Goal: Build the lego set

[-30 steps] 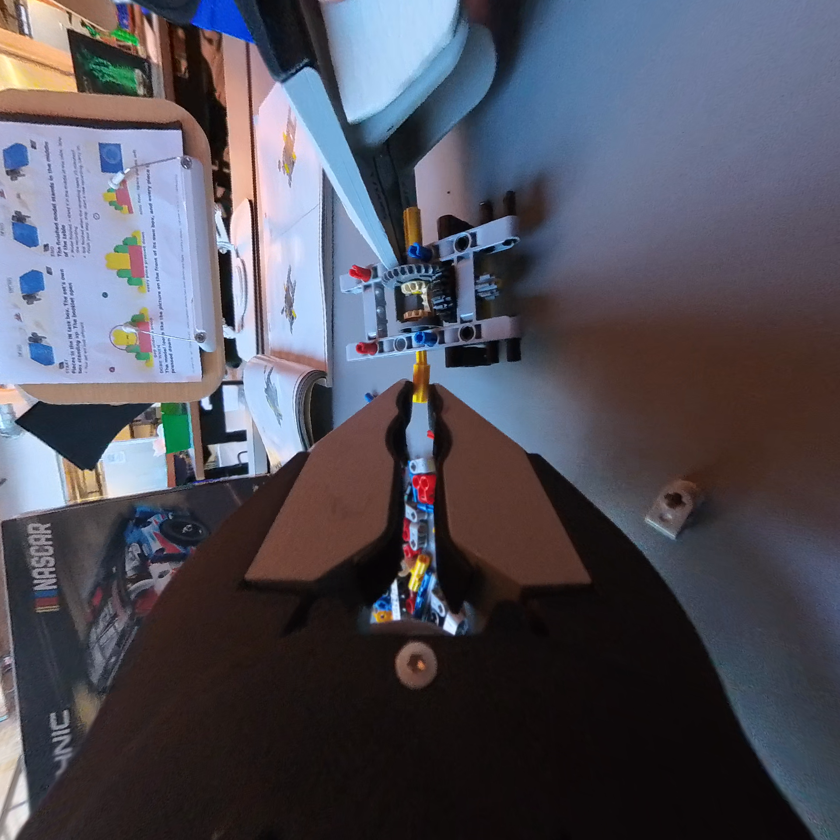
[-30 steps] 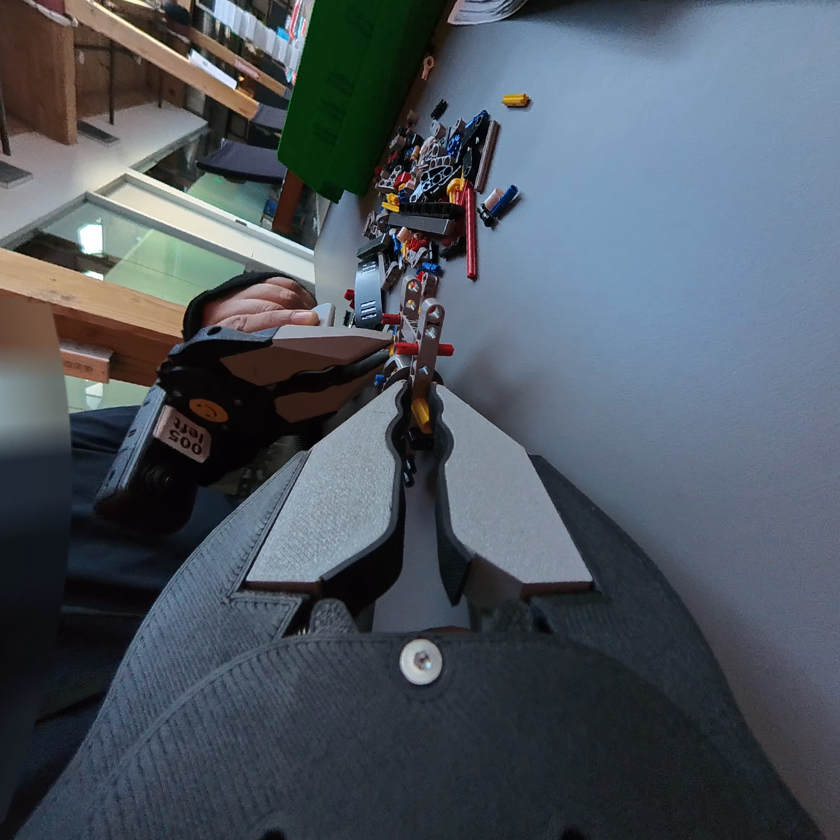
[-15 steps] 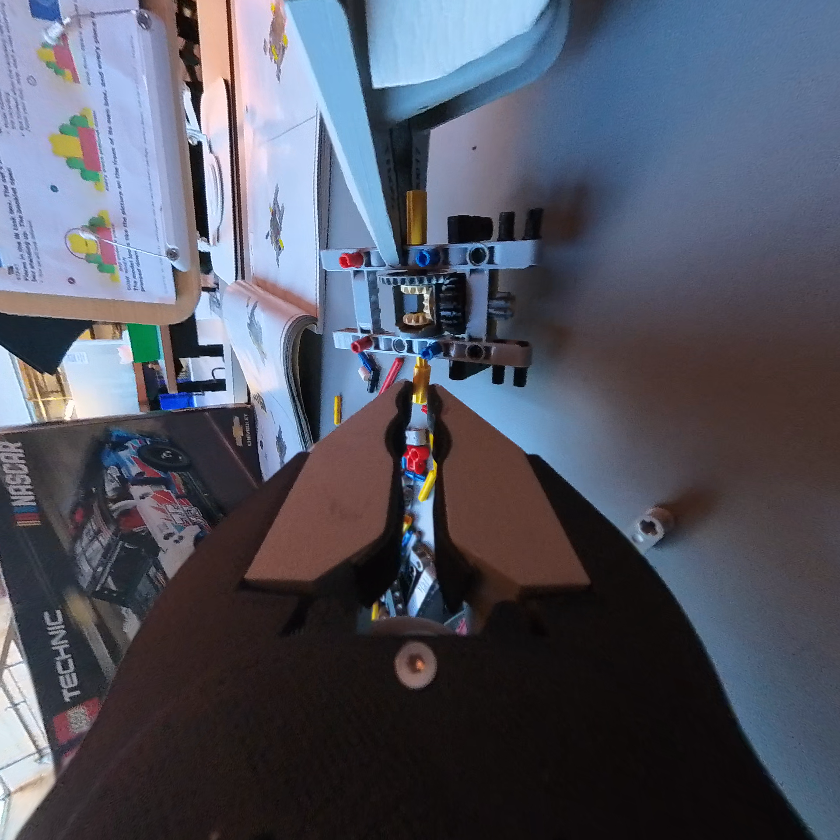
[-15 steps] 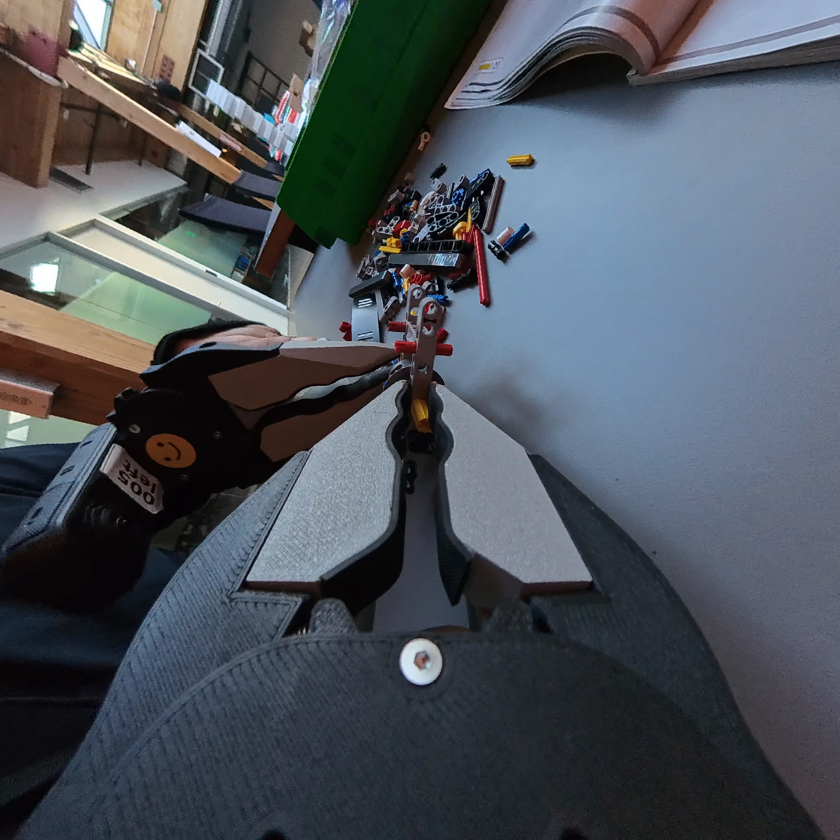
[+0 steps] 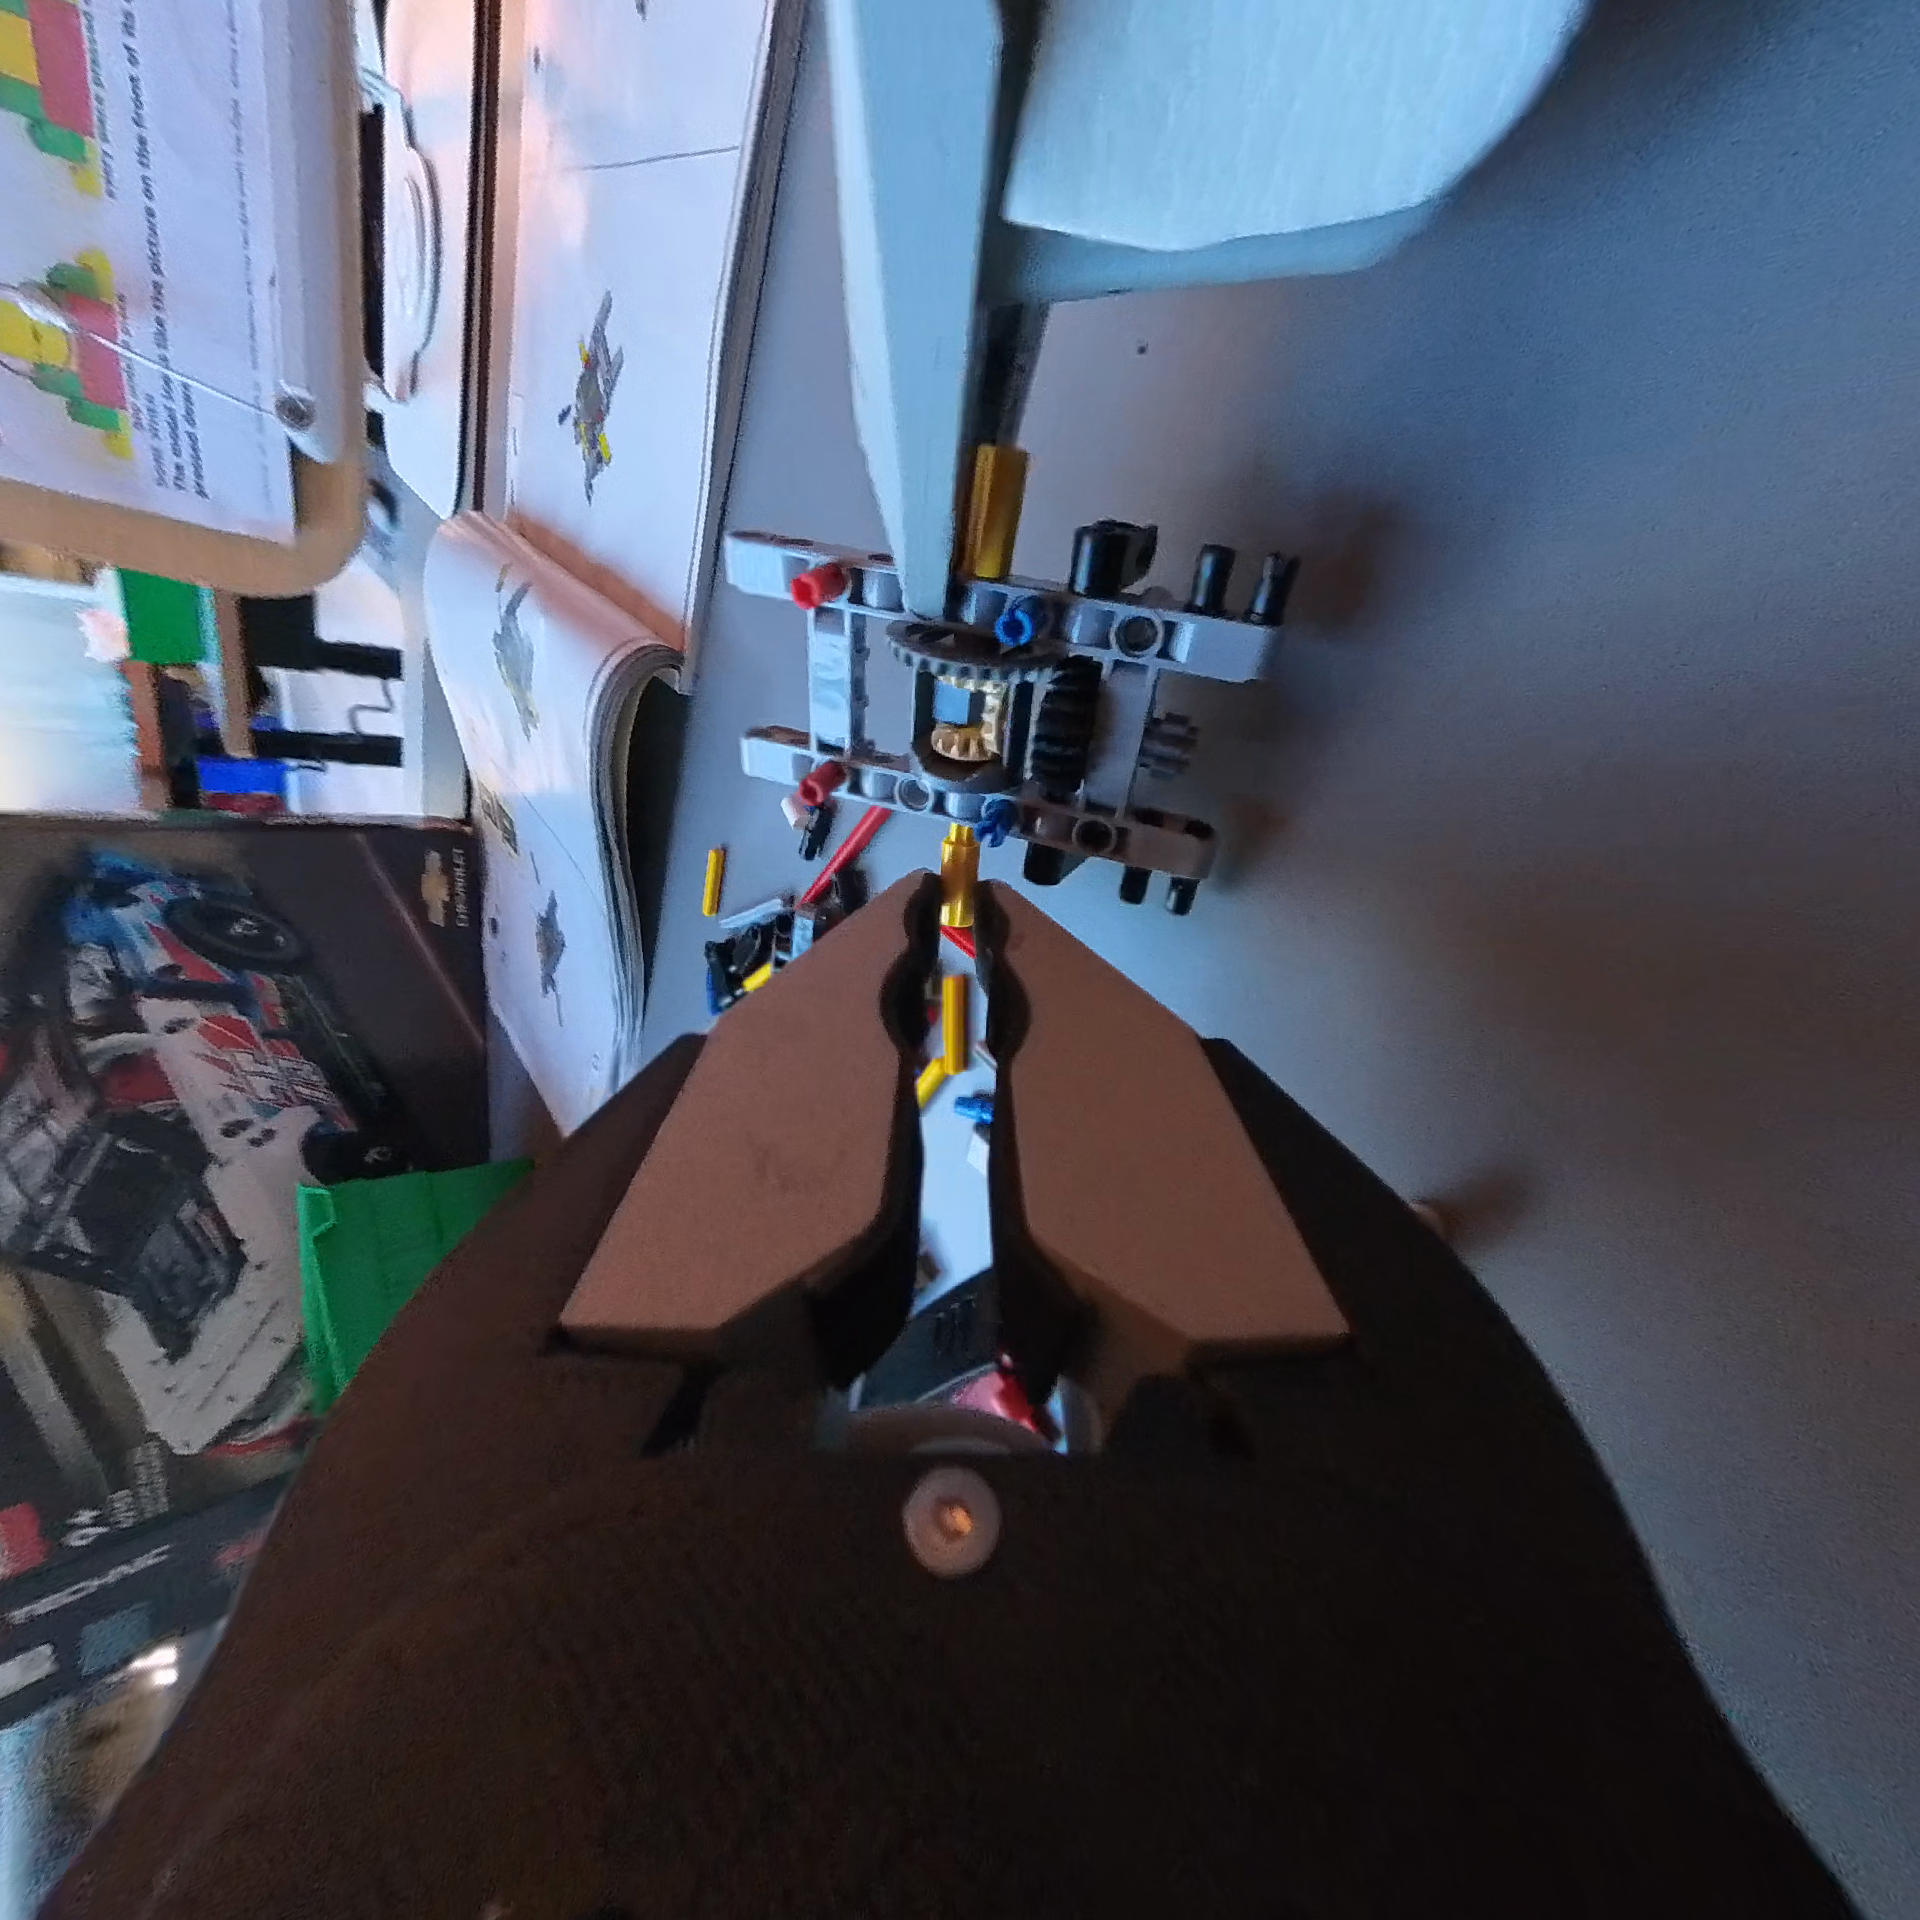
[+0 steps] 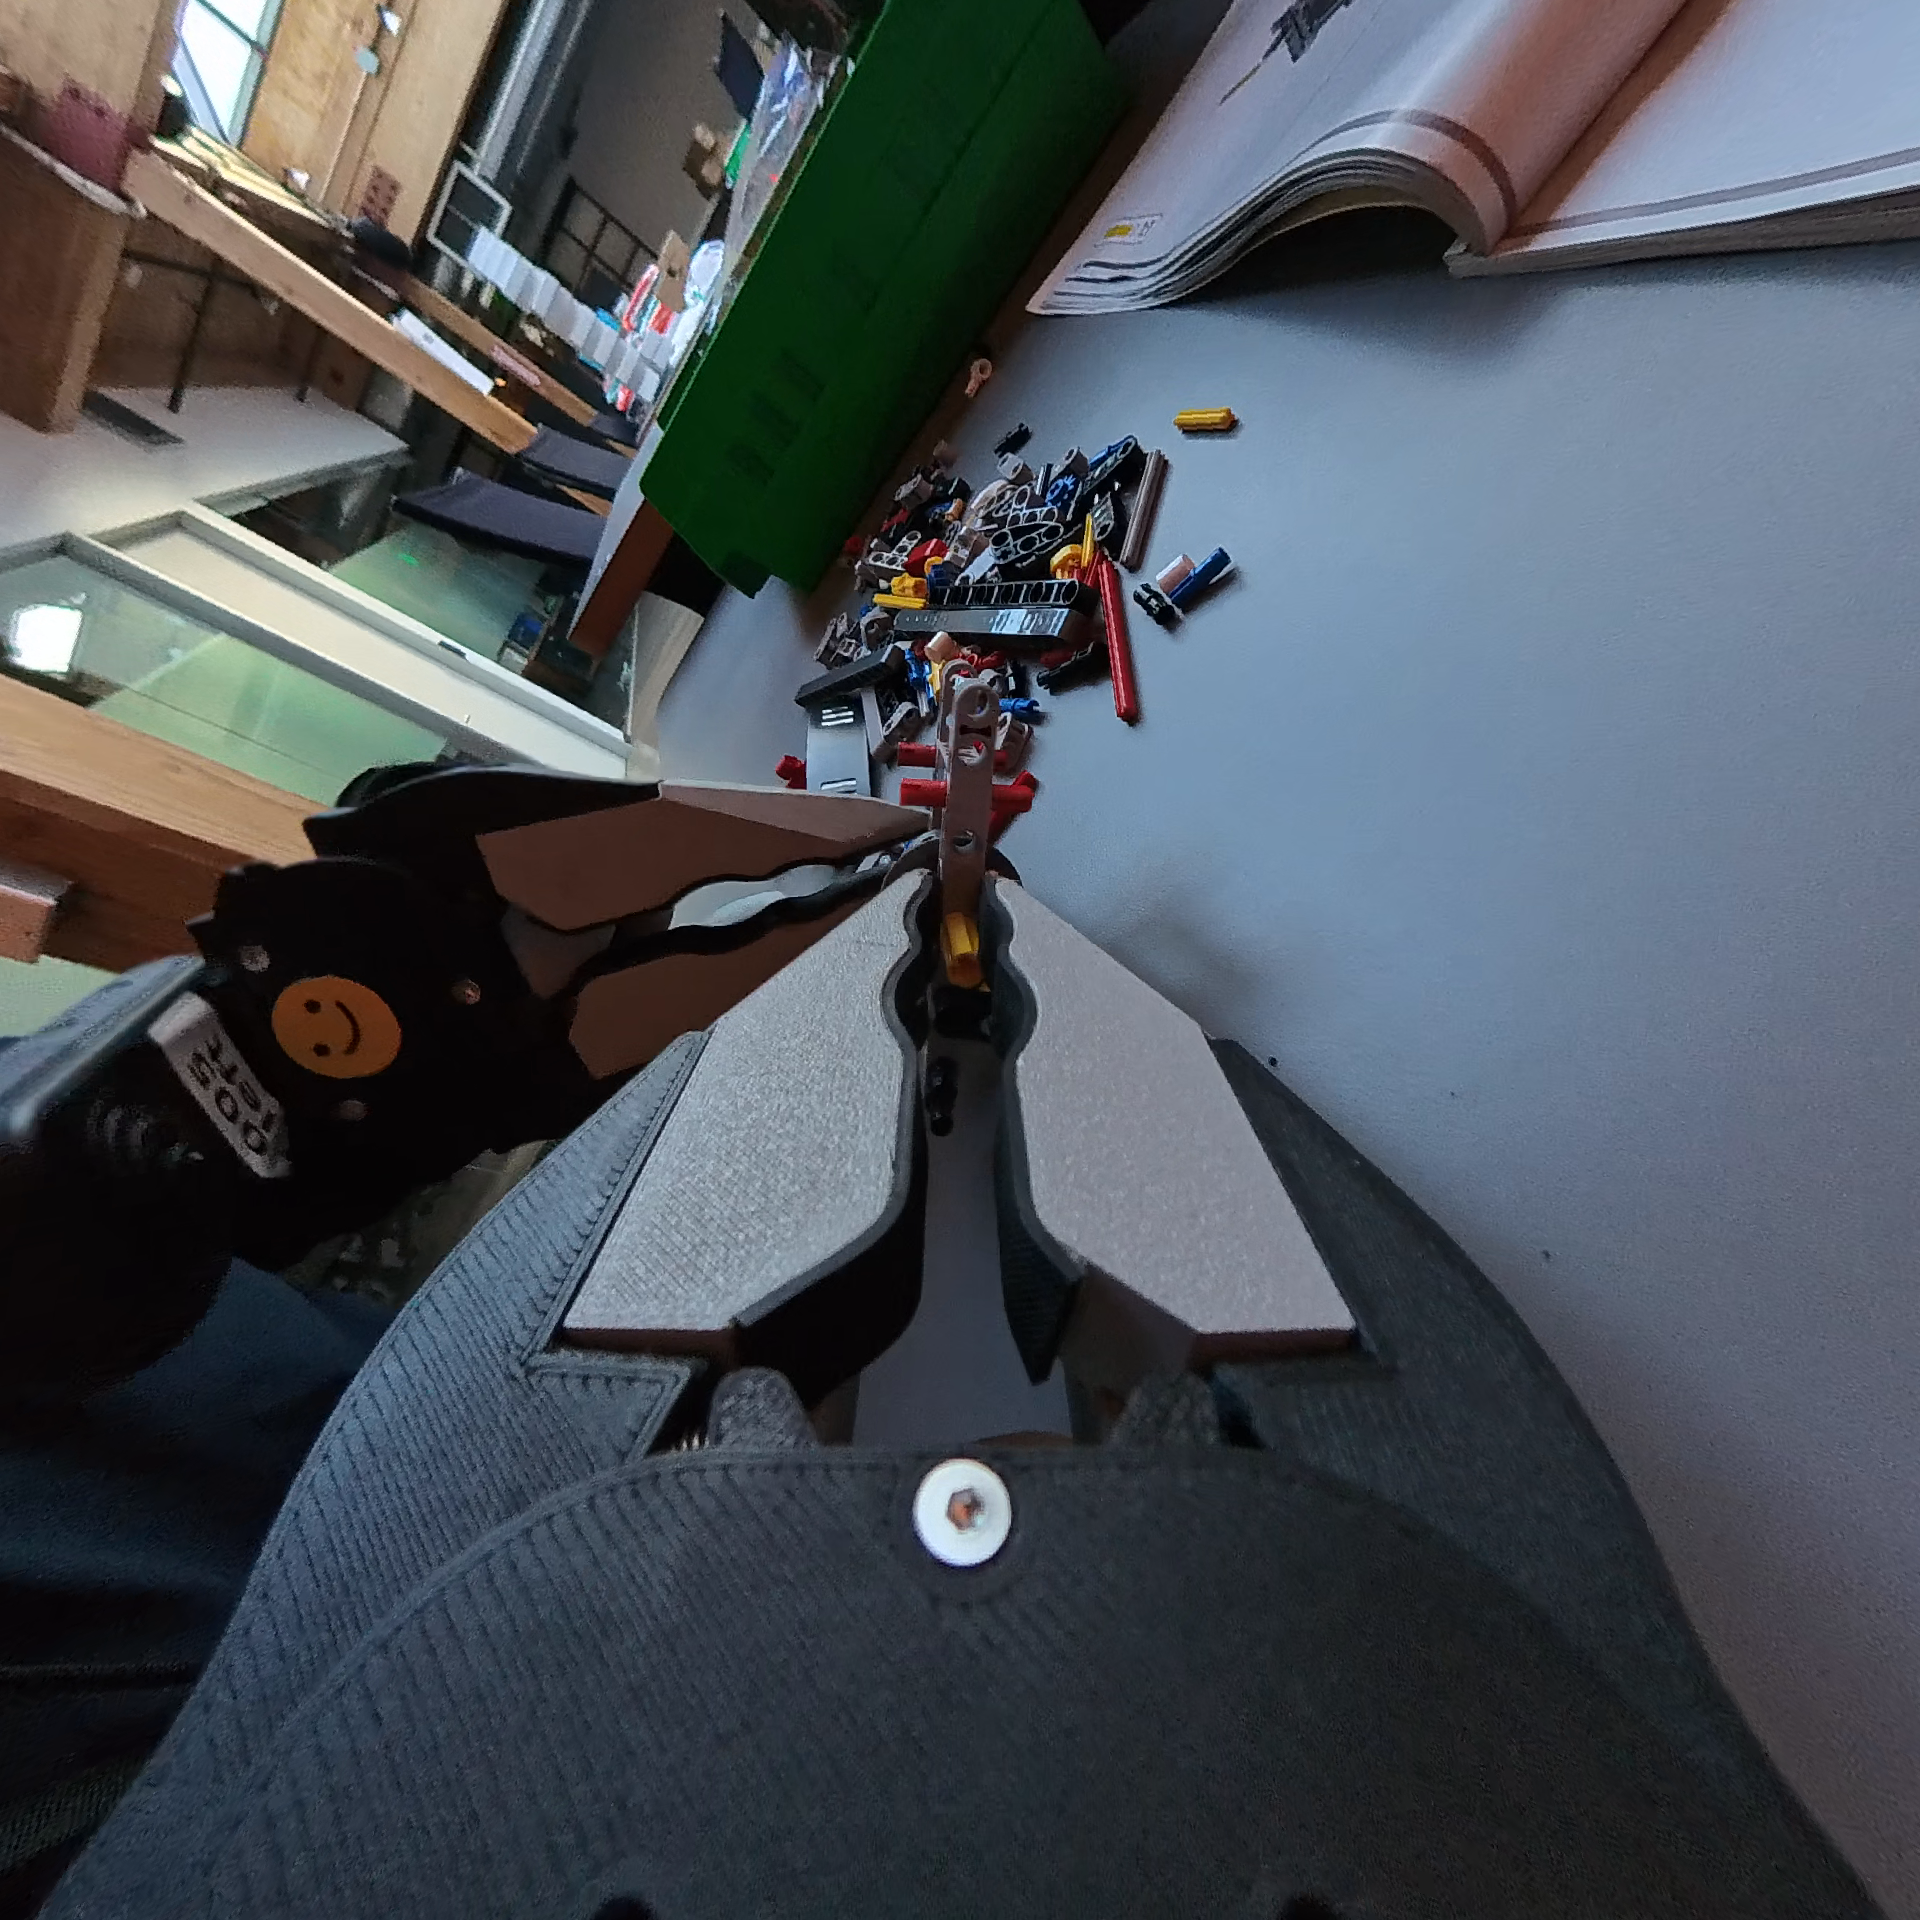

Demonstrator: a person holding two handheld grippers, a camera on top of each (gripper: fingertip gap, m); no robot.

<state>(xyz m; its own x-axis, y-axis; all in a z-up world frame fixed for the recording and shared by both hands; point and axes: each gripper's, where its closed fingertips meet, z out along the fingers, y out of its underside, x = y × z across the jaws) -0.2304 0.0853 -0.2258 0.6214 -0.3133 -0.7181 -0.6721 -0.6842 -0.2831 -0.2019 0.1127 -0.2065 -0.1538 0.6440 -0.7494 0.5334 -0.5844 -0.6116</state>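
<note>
In the left wrist view my left gripper (image 5: 958, 896) is shut on a yellow axle (image 5: 956, 873) that sticks out of the near beam of a grey gear frame (image 5: 1101, 717) with black and tan gears. The pale fingers (image 5: 914, 416) of my right gripper reach in from above and grip the frame's far beam. In the right wrist view my right gripper (image 6: 961, 883) is shut on the frame's grey beam (image 6: 968, 790), with a yellow piece (image 6: 961, 945) between its pads. The left gripper's fingers (image 6: 727, 831) come in from the left and meet the frame. The frame is held above the grey table (image 6: 1507, 831).
A pile of loose parts (image 6: 1018, 582) lies on the table beyond the frame, with a lone yellow pin (image 6: 1203, 419) to one side. A green bin (image 6: 883, 260) and an open booklet (image 6: 1507, 135) lie behind. A car-model box (image 5: 208, 1091) and a clipboard (image 5: 156, 312) stand at the left. Left tips to right tips: about 5 centimetres.
Both grippers keep their hold on the frame. The two views have swung round together, so the booklet and the loose parts show more now.
</note>
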